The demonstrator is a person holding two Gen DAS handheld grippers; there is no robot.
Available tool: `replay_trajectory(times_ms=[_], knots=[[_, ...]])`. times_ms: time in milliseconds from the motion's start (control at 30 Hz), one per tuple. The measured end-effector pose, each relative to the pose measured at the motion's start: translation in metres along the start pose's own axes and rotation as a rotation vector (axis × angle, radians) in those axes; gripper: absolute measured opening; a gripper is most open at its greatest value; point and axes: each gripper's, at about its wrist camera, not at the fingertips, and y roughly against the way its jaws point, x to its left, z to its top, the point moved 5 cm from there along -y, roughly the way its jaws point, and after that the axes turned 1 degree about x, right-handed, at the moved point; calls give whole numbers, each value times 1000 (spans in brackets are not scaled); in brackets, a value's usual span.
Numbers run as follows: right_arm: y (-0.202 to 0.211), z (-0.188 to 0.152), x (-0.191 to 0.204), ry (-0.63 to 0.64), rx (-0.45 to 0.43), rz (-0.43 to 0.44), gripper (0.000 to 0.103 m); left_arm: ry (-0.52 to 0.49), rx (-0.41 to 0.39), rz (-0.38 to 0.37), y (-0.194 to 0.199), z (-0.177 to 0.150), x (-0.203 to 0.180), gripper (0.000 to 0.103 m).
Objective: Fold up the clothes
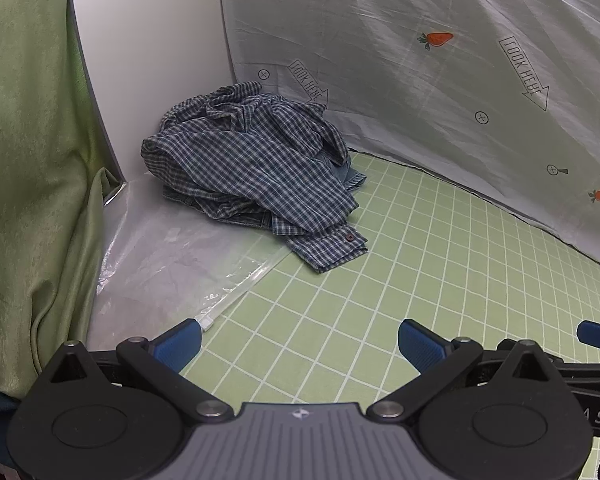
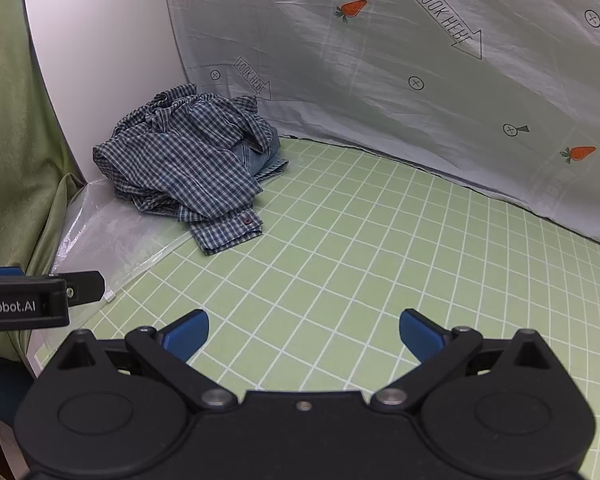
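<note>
Crumpled plaid shirt in far corner, bare grid mat ahead, both hand-held grippers spread, empty.

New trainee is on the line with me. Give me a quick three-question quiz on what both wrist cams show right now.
1. True or false: the plaid shirt is already folded flat.
2. What lies under the shirt's left side? A) clear plastic bag B) towel C) tray
3. Is the left gripper or the right gripper holding anything?

Key: 1 false, it is crumpled; 2 A; 3 neither, both open and empty.
</note>
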Motion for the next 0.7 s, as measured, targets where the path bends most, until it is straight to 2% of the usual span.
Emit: replay_trajectory(times_ms=[700], knots=[[0,-2,-1,0,-2,-2,103,-1,4,10,-3,-6,0,103]])
